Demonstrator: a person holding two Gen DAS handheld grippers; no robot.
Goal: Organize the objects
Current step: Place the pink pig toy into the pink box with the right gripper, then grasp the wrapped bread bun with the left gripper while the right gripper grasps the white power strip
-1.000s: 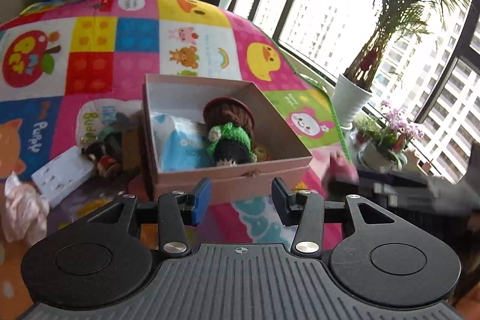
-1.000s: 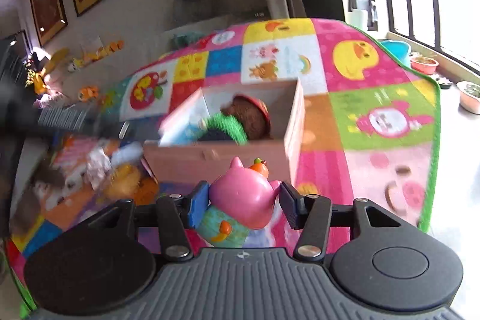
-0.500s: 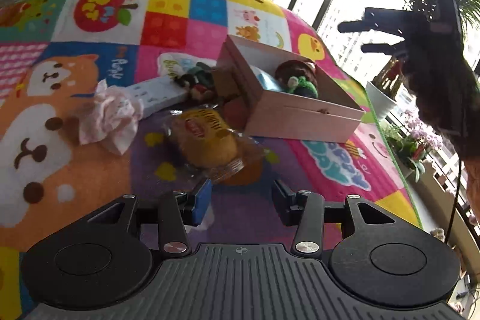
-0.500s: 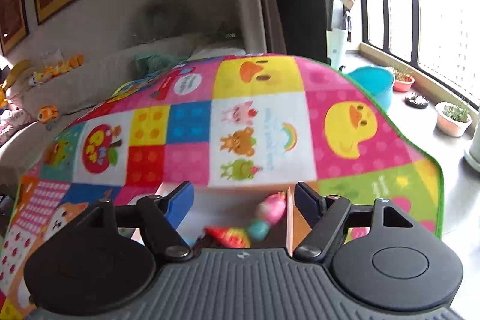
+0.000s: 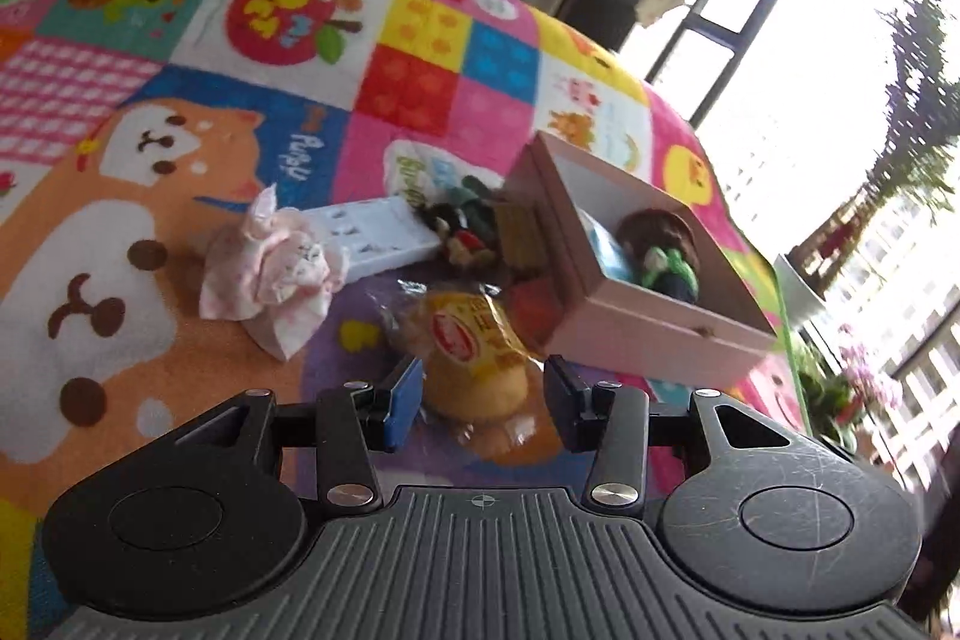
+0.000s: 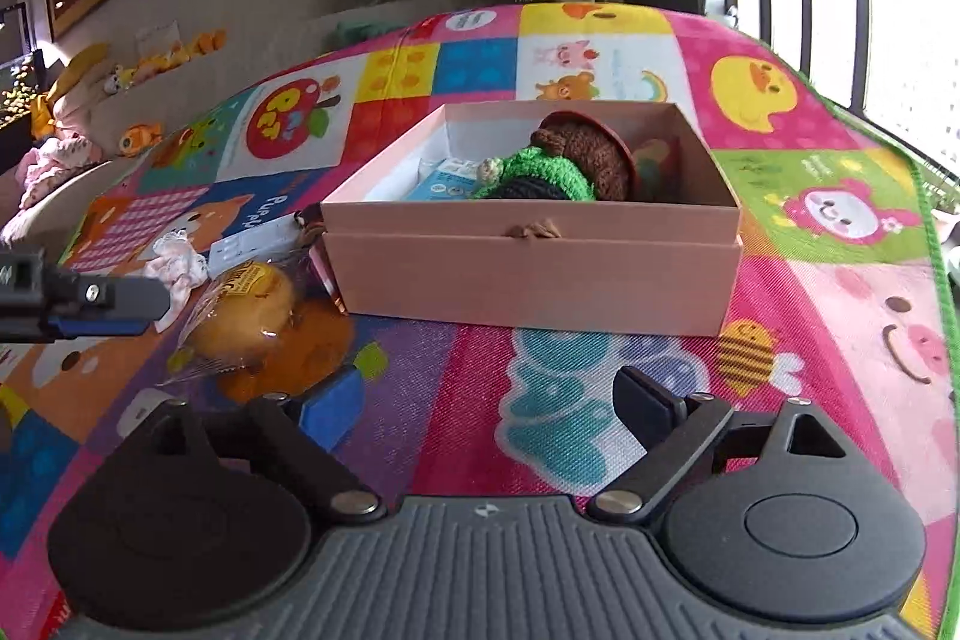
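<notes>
Left gripper [image 5: 480, 394] open, empty, jaws straddling wrapped bun [image 5: 471, 355] on mat [image 5: 180, 340] beside pink box [image 5: 654, 334]; should drop lower, close gently, avoid crushing. Right gripper [image 6: 480, 412] wide open, empty, hovering clear

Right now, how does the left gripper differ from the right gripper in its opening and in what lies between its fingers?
The left gripper is open moderately, while the right gripper is spread much wider. The left gripper has the yellow bun in a clear plastic wrapper between its fingers, not visibly clamped; the right gripper has only the colourful cartoon play mat between its fingers. Both are open and point toward the pink cardboard box.
</notes>
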